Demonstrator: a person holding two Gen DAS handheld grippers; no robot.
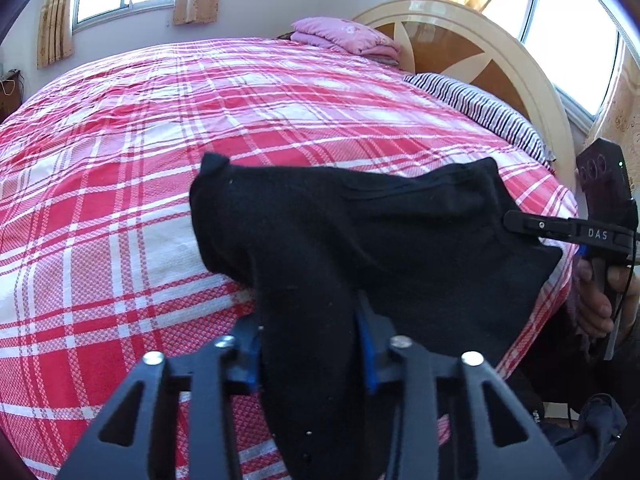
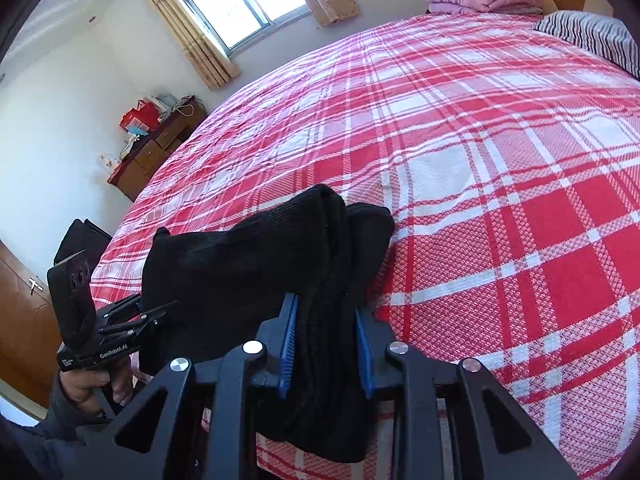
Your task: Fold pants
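On one bed (image 1: 120, 200), two grippers clamp one pants (image 1: 360, 232).

White letters "DAS" run along the black arm of the right gripper (image 1: 516, 227) at the right edge of the left wrist view. "GenRobot.AI" (smaller lines beneath are unreadable) marks the left gripper (image 2: 160, 312), lower left of the right wrist view.

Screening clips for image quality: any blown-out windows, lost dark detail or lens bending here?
Left wrist view: the window behind the headboard is blown white, and the black knit pants read as a near-featureless mass. Right wrist view: the far window glares less; the red plaid bedspread bulges from fisheye bending.
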